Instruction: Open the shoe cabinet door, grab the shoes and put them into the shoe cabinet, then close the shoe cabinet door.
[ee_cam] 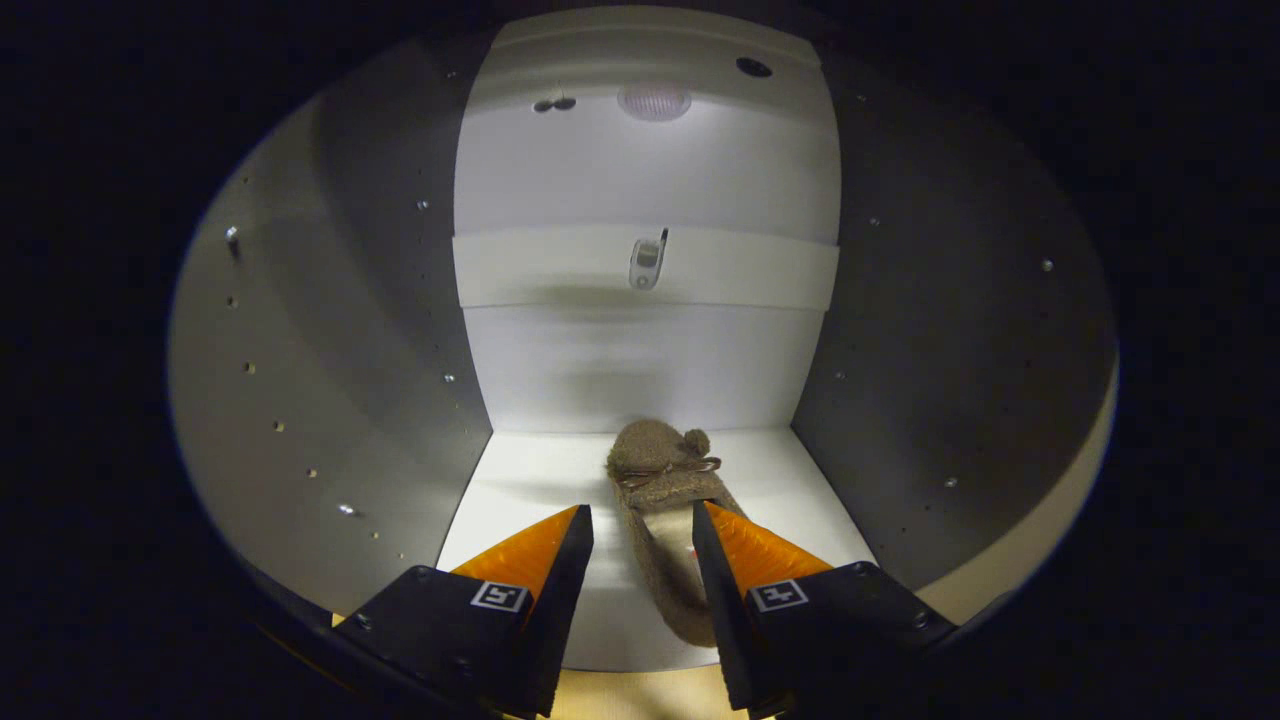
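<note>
— Inside the shoe cabinet (330, 330), what's on the left side?

— On the left runs the grey side wall (300, 400), dotted with rows of small holes and a few shiny pegs. It meets the white shelf floor (530, 480) at the bottom and the white back panel (640, 370) further in.

— And the tool?

— The tool (640, 525) points into the compartment with its fingers spread apart. Nothing is pinched between them. The left finger (540, 550) hangs over bare shelf floor.

— Where's the shoe?

— A brown fuzzy slipper (665, 500) lies on the shelf floor, toe pointing toward the back panel and heel toward the front edge. It sits in the gap between the fingers, closer to the right one. There's a small bow (668, 470) and a little pompom on the toe. The right finger (745, 545) overlaps the slipper's right edge; whether it touches I cannot tell.

— What's behind the slipper?

— The back panel rises above the toe, crossed by a white horizontal strip (560, 270). A small metal fitting (648, 262) sits at the middle of that strip. Higher up there's a round pale light (654, 101), a pair of small dark spots to its left and a dark round hole (754, 67) to its right.

— And the right side?

— The other grey side wall (960, 350), darker, with a few scattered holes, and a pale front edge (1050, 510) along its outer rim
</note>
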Motion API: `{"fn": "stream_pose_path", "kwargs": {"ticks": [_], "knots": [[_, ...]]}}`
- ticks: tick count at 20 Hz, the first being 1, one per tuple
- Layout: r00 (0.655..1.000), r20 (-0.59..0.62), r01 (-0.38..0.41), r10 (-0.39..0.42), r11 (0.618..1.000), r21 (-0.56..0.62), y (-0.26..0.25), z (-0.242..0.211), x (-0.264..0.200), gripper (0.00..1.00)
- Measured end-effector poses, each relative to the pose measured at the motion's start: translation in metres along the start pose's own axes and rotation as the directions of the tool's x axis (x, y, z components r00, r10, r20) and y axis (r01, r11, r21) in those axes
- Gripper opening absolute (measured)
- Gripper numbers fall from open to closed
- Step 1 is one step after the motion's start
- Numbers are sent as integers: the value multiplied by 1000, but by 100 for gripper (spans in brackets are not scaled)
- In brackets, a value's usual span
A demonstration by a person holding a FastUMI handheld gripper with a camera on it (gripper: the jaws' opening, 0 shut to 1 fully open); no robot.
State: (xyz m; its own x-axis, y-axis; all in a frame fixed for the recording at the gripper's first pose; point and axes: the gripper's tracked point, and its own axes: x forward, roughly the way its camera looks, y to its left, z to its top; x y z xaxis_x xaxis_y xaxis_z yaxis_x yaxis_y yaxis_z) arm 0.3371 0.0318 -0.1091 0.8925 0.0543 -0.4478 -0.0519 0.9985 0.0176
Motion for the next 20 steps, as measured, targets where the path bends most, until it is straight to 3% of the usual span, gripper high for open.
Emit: {"fn": "stream_pose_path", "kwargs": {"ticks": [6, 20], "knots": [[996, 82, 15, -18, 999, 35, -14, 9, -82, 65], [976, 219, -5, -11, 997, 73, -50, -29, -289, 64]]}}
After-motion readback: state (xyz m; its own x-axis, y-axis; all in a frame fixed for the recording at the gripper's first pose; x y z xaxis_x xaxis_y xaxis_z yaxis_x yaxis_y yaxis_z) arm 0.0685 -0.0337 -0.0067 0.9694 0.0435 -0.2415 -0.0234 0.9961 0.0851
